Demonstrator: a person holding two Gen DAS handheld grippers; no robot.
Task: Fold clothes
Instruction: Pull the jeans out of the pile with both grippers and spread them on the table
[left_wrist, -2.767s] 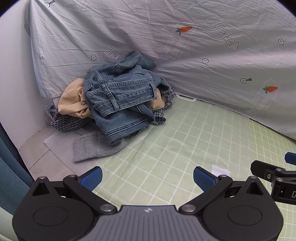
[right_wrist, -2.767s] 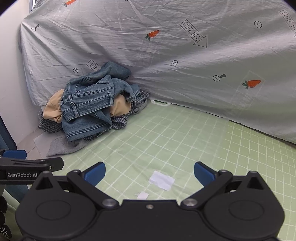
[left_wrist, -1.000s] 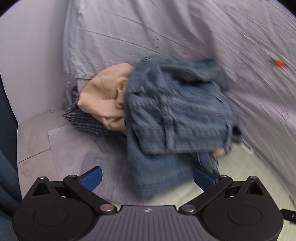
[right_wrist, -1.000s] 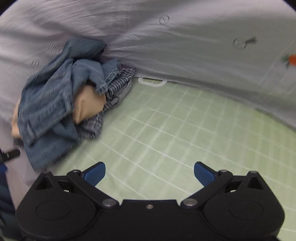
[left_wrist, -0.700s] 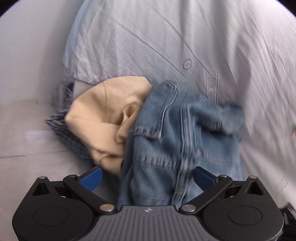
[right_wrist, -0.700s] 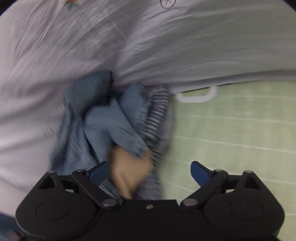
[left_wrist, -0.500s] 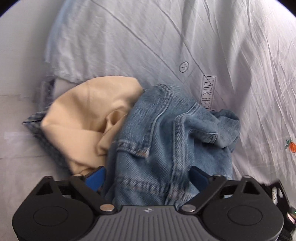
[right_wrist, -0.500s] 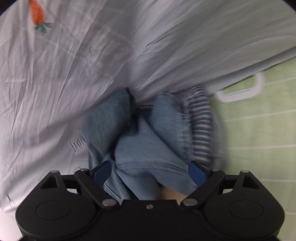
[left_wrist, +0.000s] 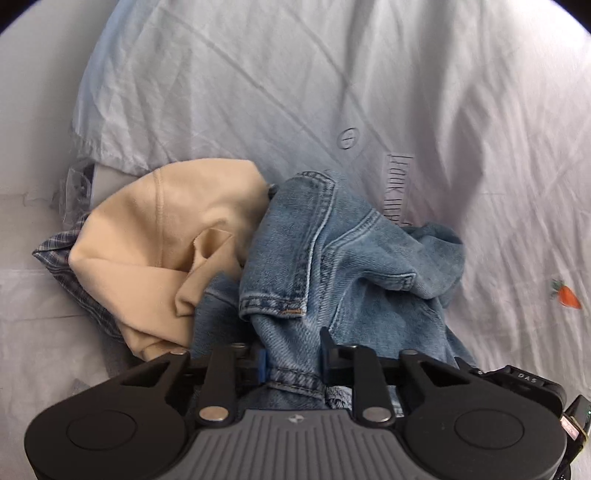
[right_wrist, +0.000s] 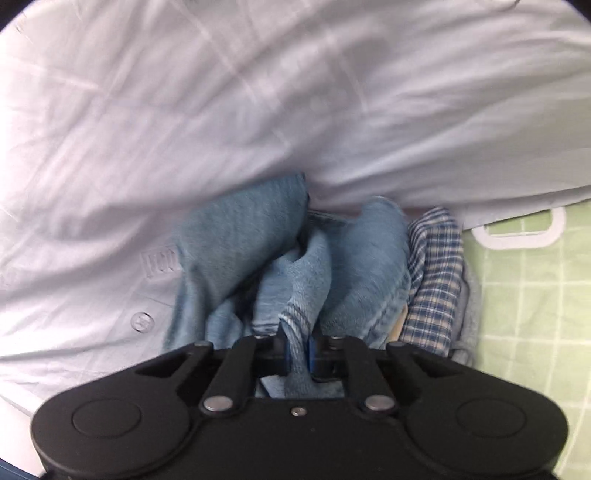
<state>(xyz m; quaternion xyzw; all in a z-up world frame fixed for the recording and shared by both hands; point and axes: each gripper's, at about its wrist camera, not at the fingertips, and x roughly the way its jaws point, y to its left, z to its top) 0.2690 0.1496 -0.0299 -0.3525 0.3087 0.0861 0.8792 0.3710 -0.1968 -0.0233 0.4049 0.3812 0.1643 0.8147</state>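
Note:
A crumpled pair of blue jeans (left_wrist: 343, 258) lies on top of a clothes pile against the hanging sheet. My left gripper (left_wrist: 291, 360) is shut on a fold of the jeans near a stitched hem. My right gripper (right_wrist: 296, 352) is shut on another fold of the same jeans (right_wrist: 288, 266), seen from the pile's other side. A beige garment (left_wrist: 162, 236) lies left of the jeans, and a blue checked shirt (right_wrist: 432, 284) sticks out under them.
A pale grey printed sheet (left_wrist: 295, 92) hangs right behind the pile. The green grid mat (right_wrist: 535, 302) lies to the right of the pile, with a white handle loop (right_wrist: 517, 236) at its edge. A white wall and pale floor (left_wrist: 29, 258) are at left.
Both grippers have moved from over the mat into the pile. Both were wide open half a second ago and have now shut on folds of the jeans.

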